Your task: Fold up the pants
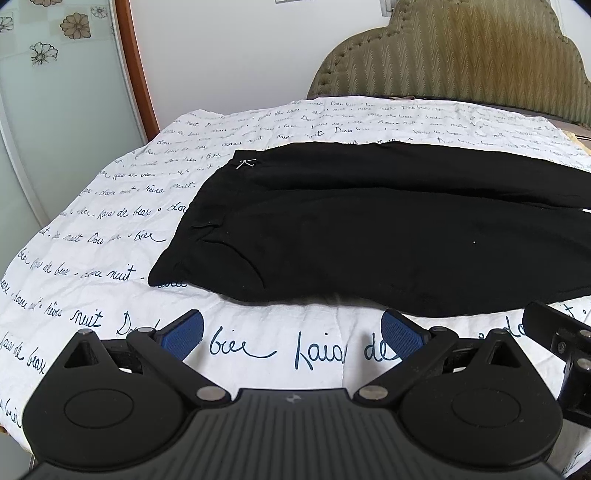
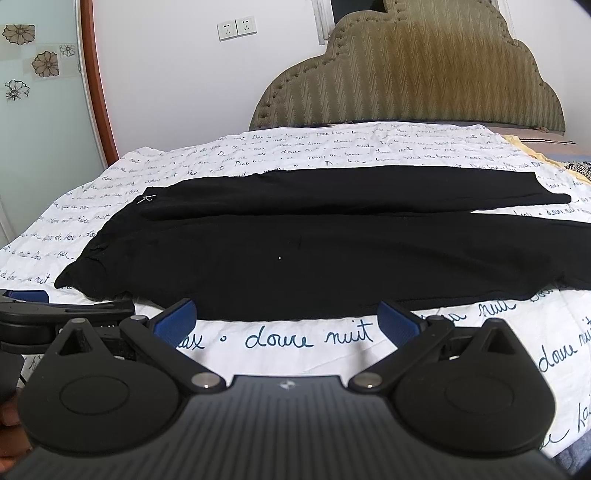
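We see a bed with a white cover printed in blue script [image 1: 110,221], an olive quilted headboard [image 2: 406,74] behind it. The black fabric pants [image 2: 295,251] lie flat across it, waistband left. Only the right view shows both leg ends and the white wall sockets [image 2: 236,27]. Our left claw [image 1: 291,332] and right claw [image 2: 288,321] stand wide open, empty, just short of the pants' near edge.

Pants [image 1: 369,229] run off the right edge in the left wrist view, leg ends unseen. Right wrist view: near leg cut off at the right edge too. Small metal bit at the waistband [image 1: 245,163] too small to ID. Script on the far bed sheet [image 2: 332,147] too tiny to read. Headboard [image 2: 406,74] top clipped.
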Available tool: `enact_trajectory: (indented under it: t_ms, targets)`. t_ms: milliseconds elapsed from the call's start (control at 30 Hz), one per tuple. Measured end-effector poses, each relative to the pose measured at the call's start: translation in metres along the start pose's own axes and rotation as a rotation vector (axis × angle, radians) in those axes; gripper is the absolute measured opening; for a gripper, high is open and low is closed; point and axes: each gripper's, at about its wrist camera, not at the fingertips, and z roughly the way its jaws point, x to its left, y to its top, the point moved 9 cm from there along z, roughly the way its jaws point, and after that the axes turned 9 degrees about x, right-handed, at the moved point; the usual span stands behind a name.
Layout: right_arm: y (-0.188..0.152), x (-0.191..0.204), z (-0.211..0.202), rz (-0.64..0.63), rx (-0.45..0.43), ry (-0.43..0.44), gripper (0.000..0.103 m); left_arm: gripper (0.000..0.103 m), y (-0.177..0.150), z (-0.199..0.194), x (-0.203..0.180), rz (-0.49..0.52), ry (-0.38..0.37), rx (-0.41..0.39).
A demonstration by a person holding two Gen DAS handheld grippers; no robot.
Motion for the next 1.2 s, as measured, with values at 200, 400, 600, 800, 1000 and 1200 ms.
enact_trajectory:
  t_ms: [200,400,600,800,1000,1200]
  targets:
    - [-0.003,0.000,0.003,0.001,0.008,0.002,0.103,0.103,-0.001,0.002,0.000,0.006,0.006,0.001]
    - [-0.002,0.002,0.004,-0.001,0.015,0.003,0.103,0.103,-0.002,0.003,-0.001,0.008,0.008,0.005]
    - [-0.002,0.003,0.005,-0.001,0.018,0.009,0.103,0.103,-0.003,0.005,-0.001,0.009,0.009,0.009]
    - [-0.002,0.003,0.007,-0.001,0.022,0.009,0.103,0.103,-0.002,0.009,-0.001,0.010,0.009,0.013]
    - [0.000,0.006,0.012,-0.009,0.025,0.018,0.103,0.103,0.000,0.014,0.000,0.015,0.012,0.014]
    - [0.006,0.009,0.017,-0.058,0.016,0.014,0.103,0.103,0.008,0.021,0.003,0.024,0.015,0.011]
